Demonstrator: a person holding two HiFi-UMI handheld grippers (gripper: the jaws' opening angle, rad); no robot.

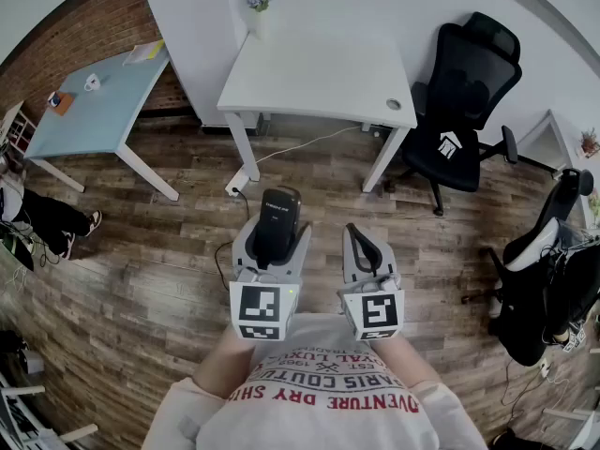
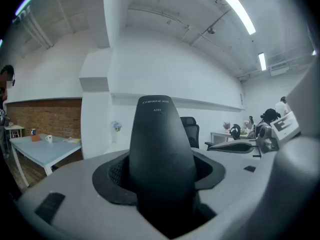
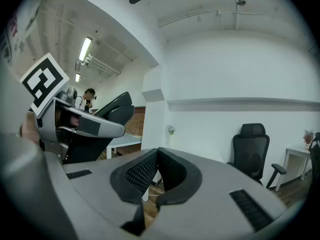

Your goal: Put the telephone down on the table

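My left gripper (image 1: 274, 242) is shut on a black telephone handset (image 1: 277, 217), held level over the wood floor in the head view. In the left gripper view the handset (image 2: 161, 154) stands wedged between the two grey jaws and fills the middle. My right gripper (image 1: 364, 251) hangs beside it, shut with nothing between its black pads (image 3: 145, 171). The white table (image 1: 319, 75) stands ahead, beyond both grippers; only a small round thing (image 1: 394, 104) lies near its right edge.
A black office chair (image 1: 464, 111) stands right of the white table. A light blue table (image 1: 89, 101) with small items is at the far left. A white cable (image 1: 300, 144) and plug lie on the floor under the white table. Another chair (image 1: 548, 251) is at the right edge.
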